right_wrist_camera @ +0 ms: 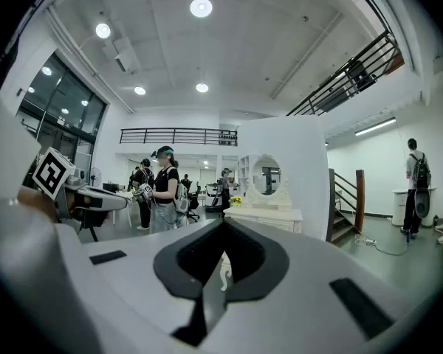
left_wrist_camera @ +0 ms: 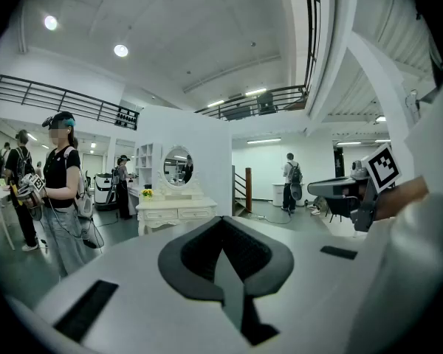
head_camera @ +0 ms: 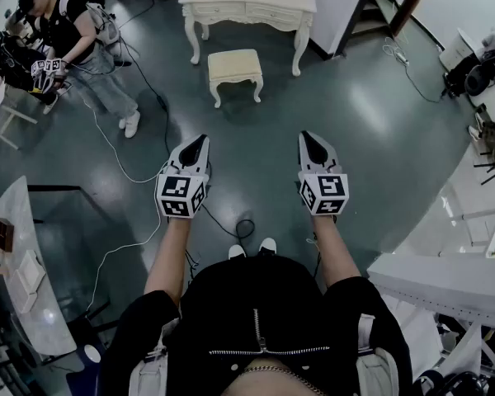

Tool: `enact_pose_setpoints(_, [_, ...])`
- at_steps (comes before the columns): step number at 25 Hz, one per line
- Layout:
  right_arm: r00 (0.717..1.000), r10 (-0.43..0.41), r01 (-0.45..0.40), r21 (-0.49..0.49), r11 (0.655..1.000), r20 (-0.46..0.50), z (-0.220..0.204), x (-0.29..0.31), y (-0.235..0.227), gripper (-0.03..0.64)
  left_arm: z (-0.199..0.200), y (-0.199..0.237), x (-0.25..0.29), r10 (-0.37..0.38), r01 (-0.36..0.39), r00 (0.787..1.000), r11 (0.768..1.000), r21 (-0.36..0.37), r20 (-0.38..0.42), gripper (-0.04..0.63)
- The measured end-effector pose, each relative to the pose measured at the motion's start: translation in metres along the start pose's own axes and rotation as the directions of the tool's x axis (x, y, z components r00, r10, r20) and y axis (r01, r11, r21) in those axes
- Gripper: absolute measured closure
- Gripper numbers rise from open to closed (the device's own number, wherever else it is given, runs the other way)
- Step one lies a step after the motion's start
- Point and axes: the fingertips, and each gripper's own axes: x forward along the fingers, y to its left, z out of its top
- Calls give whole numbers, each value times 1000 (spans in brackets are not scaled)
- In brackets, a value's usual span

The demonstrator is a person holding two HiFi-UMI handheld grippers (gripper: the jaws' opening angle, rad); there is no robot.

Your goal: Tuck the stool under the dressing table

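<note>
1. While the person stands well back from the furniture, the left gripper (head_camera: 196, 143) and the right gripper (head_camera: 313, 141) are held out side by side at about waist height. Both point ahead toward the work, probably as a ready pose before the approach.
2. Each claw is pinched fully together with nothing in it. Both gripper views show the dark pads meeting at the tip, and only the room lies beyond them.
3. The small cream upholstered stool with carved legs (head_camera: 235, 66) stands on the grey-green polished floor (head_camera: 338, 130). It sits just in front of the white carved dressing table (head_camera: 247, 7), roughly facing the gap between the table's front legs.
4. The stool is not yet tucked in, since its whole seat lies clear of the tabletop's front edge, so the task looks unstarted.
5. Judging from this, the next move calls for walking forward, then pushing or gripping the seat's near edge and keeping it square to the gap.
6. A black cable (head_camera: 161, 106) trails across the floor to the left of the path, and another person (head_camera: 78, 40) stands farther left.
</note>
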Motion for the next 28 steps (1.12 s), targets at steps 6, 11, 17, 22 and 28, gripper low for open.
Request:
enact_pose_setpoints(6, [999,31,-29,-35,999,30,5,-6,-2,609,-1,-11,4,13,-13,1000,1000,-14,-1,574])
enact_pose_setpoints(11, [999,32,-31,-37,999,18,-1,-11,-18,611,0,-27,14,20,-20,1000,1000,-15,-5,574])
enact_pose_setpoints(17, [999,35,-35,2,999,15,-10,-17,-51,611,1,-51,28,38,-38,999,999,-7,-13,574])
enact_pose_setpoints(22, [998,58,-58,17,998,8,-16,-17,-68,611,0,-65,38,53,-53,998,999,-12,-23,574])
enact_pose_setpoints(28, [998,62,-63,26,998,16,-14,-6,-81,609,5,-67,60,47,-47,999,999,-6,-22,574])
